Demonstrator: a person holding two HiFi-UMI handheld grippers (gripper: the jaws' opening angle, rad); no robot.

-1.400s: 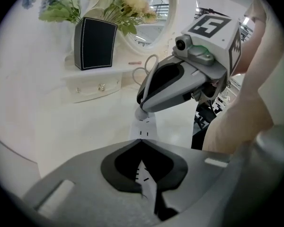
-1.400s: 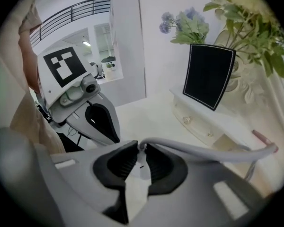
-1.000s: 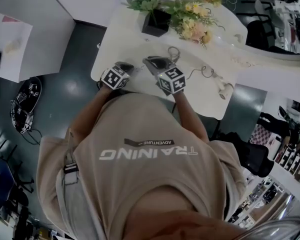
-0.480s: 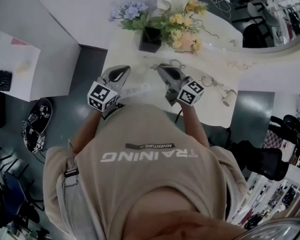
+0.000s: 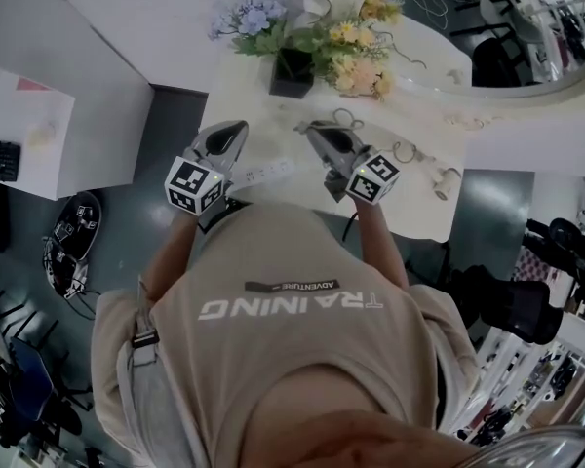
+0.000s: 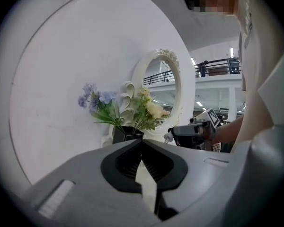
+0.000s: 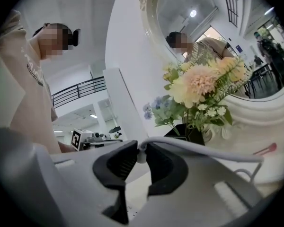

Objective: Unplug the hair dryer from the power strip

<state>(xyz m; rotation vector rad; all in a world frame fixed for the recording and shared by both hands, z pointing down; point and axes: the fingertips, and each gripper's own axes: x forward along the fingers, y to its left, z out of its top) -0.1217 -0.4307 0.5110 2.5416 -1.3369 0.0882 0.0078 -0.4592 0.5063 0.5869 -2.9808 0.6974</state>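
A white power strip (image 5: 264, 173) lies on the white table (image 5: 409, 208) between my two grippers. The white hair dryer (image 5: 445, 184) rests near the table's right edge, with its cord (image 5: 403, 151) looped on the top. My right gripper (image 5: 310, 131) is shut on the cord's white end (image 7: 140, 155), and the cord (image 7: 203, 150) arcs away to the right over the jaw. Below those jaws a strip-like white piece (image 7: 126, 207) shows. Whether the plug sits in a socket is hidden. My left gripper (image 5: 238, 125) hovers left of the strip, jaws shut and holding nothing (image 6: 142, 144).
A black pot of flowers (image 5: 292, 70) stands at the table's back, close ahead of both grippers. An oval white-framed mirror (image 5: 487, 42) leans behind it. Small loose items (image 5: 342, 119) lie near the pot. A desk (image 5: 24, 115) and floor gear (image 5: 63, 237) are at left.
Both grippers have moved from the table's near edge out over the tabletop, either side of the power strip. In the last half second they have barely shifted.
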